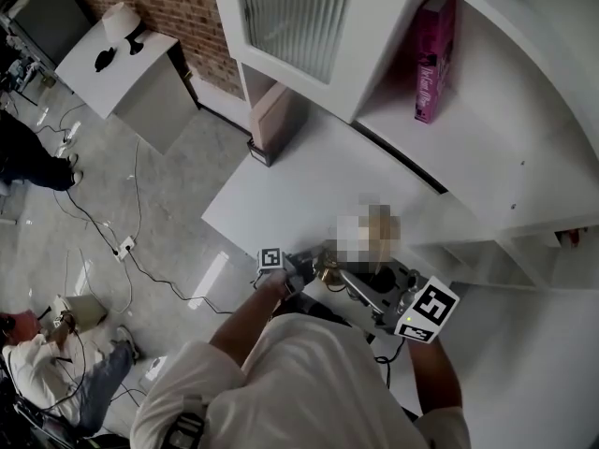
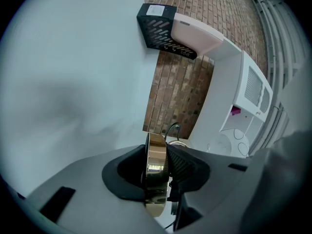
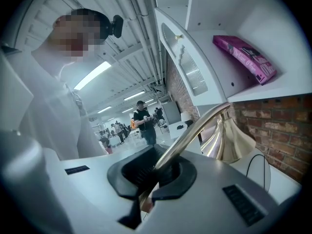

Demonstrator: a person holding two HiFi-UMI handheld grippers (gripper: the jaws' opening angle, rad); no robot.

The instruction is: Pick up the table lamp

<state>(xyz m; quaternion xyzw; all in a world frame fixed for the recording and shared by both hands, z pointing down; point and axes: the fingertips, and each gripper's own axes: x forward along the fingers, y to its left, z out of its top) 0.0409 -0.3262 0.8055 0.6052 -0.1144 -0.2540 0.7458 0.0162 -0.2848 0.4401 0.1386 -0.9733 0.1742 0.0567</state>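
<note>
The table lamp is brass-coloured, and in the head view it shows as a gold piece (image 1: pixel 328 271) between my two grippers, above the near edge of the white table (image 1: pixel 281 190). My left gripper (image 2: pixel 161 168) is shut on the edge of the lamp's round base (image 2: pixel 155 152), which stands on edge between the pads. My right gripper (image 3: pixel 157 173) is shut on the lamp's slanted stem (image 3: pixel 195 128). The flared brass shade (image 3: pixel 230 141) lies beyond it. A black cord (image 3: pixel 253 165) trails from the lamp. In the head view the left gripper (image 1: pixel 298 271) and the right gripper (image 1: pixel 379 293) are close to my body.
A white shelf unit (image 1: pixel 524 129) with a pink book (image 1: pixel 435 54) rises behind the table, against a brick wall (image 1: pixel 178 7). A black slotted box (image 2: pixel 158 26) sits by the wall. Cables run over the floor (image 1: pixel 131 251); a person (image 1: pixel 56 363) sits low on the left.
</note>
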